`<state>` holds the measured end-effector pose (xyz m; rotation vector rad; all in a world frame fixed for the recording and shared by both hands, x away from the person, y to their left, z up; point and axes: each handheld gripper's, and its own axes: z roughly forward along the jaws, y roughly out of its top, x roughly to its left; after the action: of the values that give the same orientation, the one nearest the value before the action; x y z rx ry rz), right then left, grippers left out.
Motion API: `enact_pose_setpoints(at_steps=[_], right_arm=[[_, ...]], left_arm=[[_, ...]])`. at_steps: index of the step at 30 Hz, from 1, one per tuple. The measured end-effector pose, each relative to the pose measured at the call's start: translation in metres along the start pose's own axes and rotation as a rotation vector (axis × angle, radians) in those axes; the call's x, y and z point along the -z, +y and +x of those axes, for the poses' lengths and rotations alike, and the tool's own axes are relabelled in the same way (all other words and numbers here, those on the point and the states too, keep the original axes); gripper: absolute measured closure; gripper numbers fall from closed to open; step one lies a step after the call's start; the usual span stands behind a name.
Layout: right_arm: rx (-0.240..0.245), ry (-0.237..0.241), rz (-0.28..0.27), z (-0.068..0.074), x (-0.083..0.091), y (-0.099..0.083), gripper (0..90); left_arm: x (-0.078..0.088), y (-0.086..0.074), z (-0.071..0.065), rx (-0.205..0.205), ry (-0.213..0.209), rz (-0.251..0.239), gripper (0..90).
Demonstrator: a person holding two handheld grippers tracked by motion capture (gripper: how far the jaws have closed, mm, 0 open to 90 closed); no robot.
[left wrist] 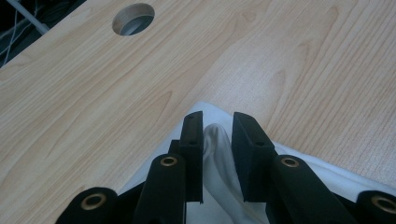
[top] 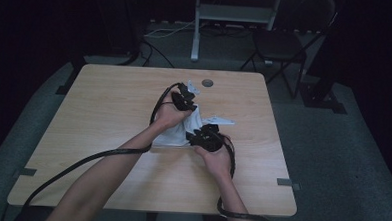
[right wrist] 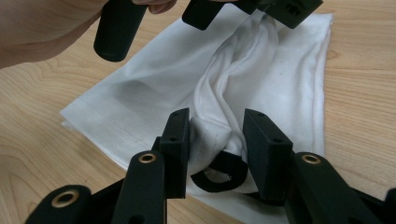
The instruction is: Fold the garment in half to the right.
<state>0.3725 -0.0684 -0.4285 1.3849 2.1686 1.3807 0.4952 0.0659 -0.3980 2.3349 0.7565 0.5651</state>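
Note:
A white cloth (top: 175, 134) lies folded on the wooden table (top: 109, 111), bunched into a raised ridge between my two grippers. My left gripper (top: 187, 101) is at the cloth's far corner; in its own view its jaws (left wrist: 218, 121) stand narrowly apart with a fold of the cloth (left wrist: 217, 154) filling the gap. My right gripper (top: 203, 136) is at the near right edge. Its jaws (right wrist: 216, 116) pinch a bunch of the cloth (right wrist: 280, 70), with a black loop (right wrist: 219, 173) hanging just under the bunch. The left gripper (right wrist: 247, 9) shows at the top of the right gripper view, at the ridge's far end.
A round cable hole (top: 207, 83) (left wrist: 133, 18) sits near the table's far edge, just beyond the left gripper. Black cables trail from both grippers toward the near edge. A folding chair (top: 282, 44) and a metal stand are behind the table.

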Motion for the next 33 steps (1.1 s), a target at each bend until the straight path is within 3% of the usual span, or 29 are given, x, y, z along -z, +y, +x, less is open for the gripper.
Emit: enact_pose_setpoints(at_steps=[16,33], right_arm=[[0.003,-0.013,-0.001,-0.0019,0.0012,-0.0018,58.3],[0.004,-0.046,-0.011,-0.005,0.0012,-0.0024,42.6]], left_arm=[[-0.0048,-0.0013,-0.0043,-0.009,-0.003,-0.014,69.6],[-0.009,-0.0029,-0.0087,-0.019,-0.012,-0.016,62.4]])
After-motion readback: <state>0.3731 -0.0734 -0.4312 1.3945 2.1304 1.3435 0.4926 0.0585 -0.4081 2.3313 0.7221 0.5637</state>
